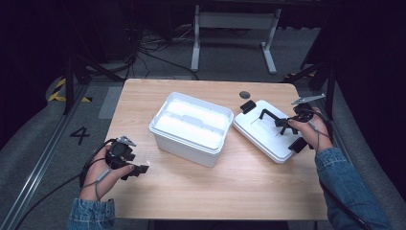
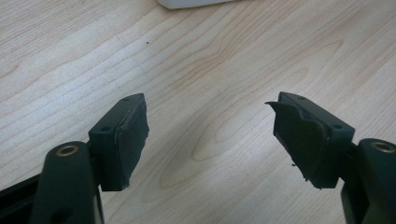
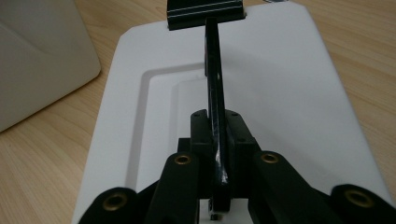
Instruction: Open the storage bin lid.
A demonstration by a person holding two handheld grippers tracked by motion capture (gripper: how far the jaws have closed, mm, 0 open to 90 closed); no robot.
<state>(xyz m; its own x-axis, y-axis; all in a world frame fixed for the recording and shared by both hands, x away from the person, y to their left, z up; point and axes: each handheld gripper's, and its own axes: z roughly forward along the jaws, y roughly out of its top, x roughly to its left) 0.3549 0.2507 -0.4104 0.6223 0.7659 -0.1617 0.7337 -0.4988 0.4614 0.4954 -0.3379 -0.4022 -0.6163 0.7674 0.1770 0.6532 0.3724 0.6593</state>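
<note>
A white open bin (image 1: pixel 191 127) stands at the middle of the wooden table (image 1: pixel 239 191). Its white lid (image 1: pixel 258 136) lies flat to the right of it, with a black latch (image 1: pixel 247 106) at its far end. A thin black handle (image 1: pixel 268 115) rises over the lid. My right gripper (image 1: pixel 283 125) is shut on this handle (image 3: pixel 214 70), jaws pressed to both sides above the lid (image 3: pixel 280 93). My left gripper (image 1: pixel 141 169) hovers open over bare wood at the front left, nothing between its pads (image 2: pixel 126 135).
A small dark round spot (image 1: pixel 244 94) marks the table's far edge. Beyond the table stands a white frame (image 1: pixel 234 21), with cables on the floor (image 1: pixel 143 48). A corner of the bin (image 2: pixel 191 3) lies ahead of the left gripper.
</note>
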